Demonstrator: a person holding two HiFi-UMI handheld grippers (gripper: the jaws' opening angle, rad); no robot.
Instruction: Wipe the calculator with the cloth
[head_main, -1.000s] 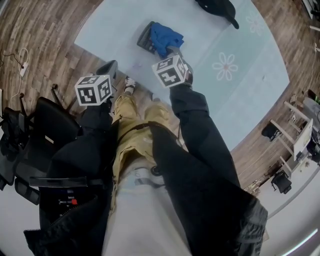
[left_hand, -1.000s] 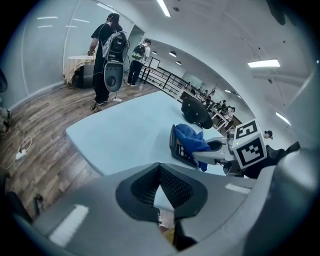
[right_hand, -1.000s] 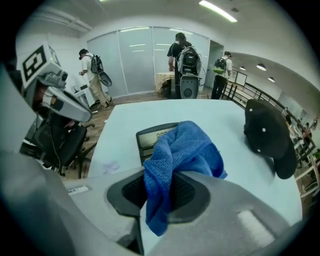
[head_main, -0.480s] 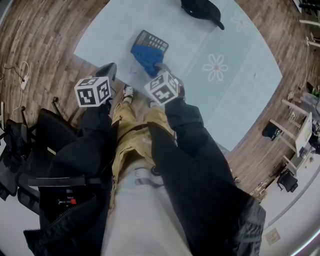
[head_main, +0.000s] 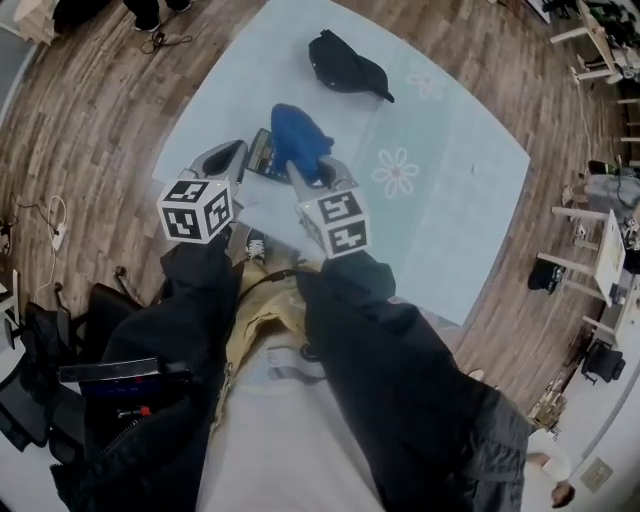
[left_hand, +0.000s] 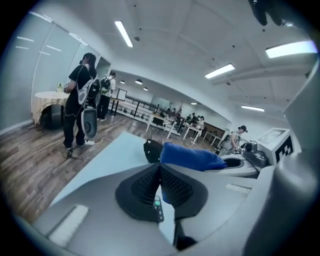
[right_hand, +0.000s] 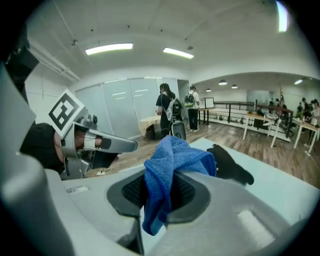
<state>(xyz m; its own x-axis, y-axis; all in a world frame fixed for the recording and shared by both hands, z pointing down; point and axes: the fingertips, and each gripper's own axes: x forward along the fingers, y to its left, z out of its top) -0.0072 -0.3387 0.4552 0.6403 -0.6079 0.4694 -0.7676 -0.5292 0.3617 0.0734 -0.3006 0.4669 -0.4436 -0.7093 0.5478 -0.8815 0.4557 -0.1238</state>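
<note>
While the person's black sleeves (head_main: 390, 330) are stretching forward over khaki trousers (head_main: 262, 310), each hand is carrying a grey two-jaw tool topped with a square-marker cube. The left tool (head_main: 232, 155) is pinching narrowly on the thin, dark, flat calculator (head_main: 262, 155). In the left gripper view a sliver of the calculator (left_hand: 157, 209) with small keys is sitting between the ribbed black pads (left_hand: 145, 185) of that tool (left_hand: 160, 175), which are almost meeting. The right tool (head_main: 310, 175) is clamping a crumpled blue terry cloth (head_main: 298, 138). In the right gripper view the cloth (right_hand: 172, 160) is bulging above the jaws of that tool (right_hand: 169, 182), and one tail is hanging below them. The cloth is lying over the calculator's right part, covering much of it, and the two tools are standing just beside each other. Whether the calculator is touching the pale blue mat (head_main: 450, 180) I cannot tell; it is hovering or resting near the mat's near left edge.

Farther out, a white flower print (head_main: 396, 172) is showing toward the mat's middle, and a black peaked cap (head_main: 345, 65) is lying near the far edge, well apart from the tools. Wooden plank floor (head_main: 90, 110) is surrounding the mat. Beyond it, in the left gripper view, a person in dark clothes (left_hand: 77, 107) is standing beside a round table (left_hand: 47, 100).
</note>
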